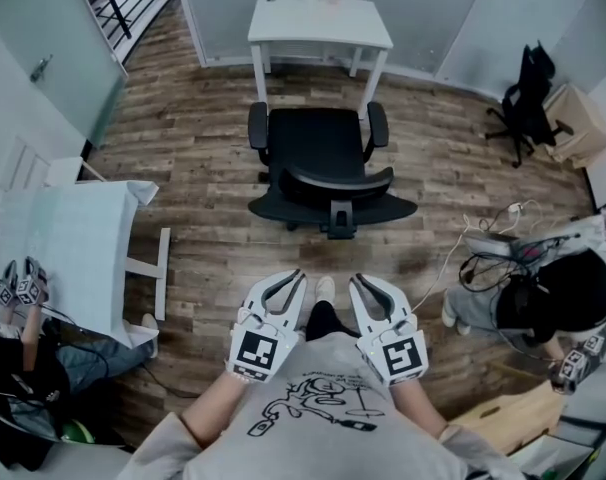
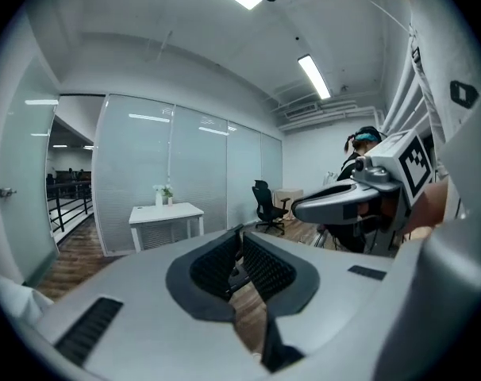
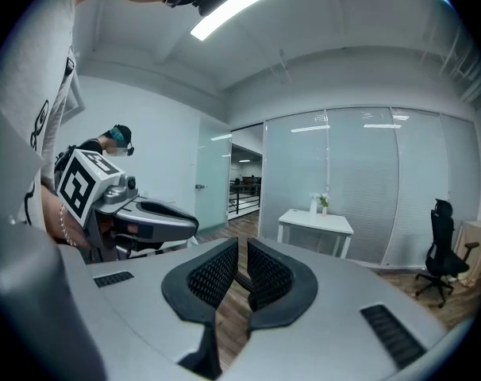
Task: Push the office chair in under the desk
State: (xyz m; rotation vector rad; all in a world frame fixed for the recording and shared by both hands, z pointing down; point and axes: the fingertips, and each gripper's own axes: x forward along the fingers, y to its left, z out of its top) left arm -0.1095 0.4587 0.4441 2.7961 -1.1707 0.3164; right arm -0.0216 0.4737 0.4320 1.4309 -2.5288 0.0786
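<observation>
A black office chair (image 1: 323,163) stands pulled out on the wood floor, its back toward me and its seat facing the white desk (image 1: 318,20) (image 2: 165,213) (image 3: 316,222) against the far wall. Both grippers are held close to my chest, well short of the chair. My left gripper (image 1: 291,280) (image 2: 241,232) has its ribbed pads together with nothing between them. My right gripper (image 1: 358,281) (image 3: 242,244) is likewise shut and empty. In both gripper views the chair is hidden below the gripper bodies.
A second black chair (image 1: 526,103) (image 3: 439,252) and a cardboard box (image 1: 578,123) stand at the back right. A white table (image 1: 73,248) is at the left. A person (image 1: 573,288) with cables (image 1: 483,258) sits at the right, another person (image 1: 23,368) at the lower left.
</observation>
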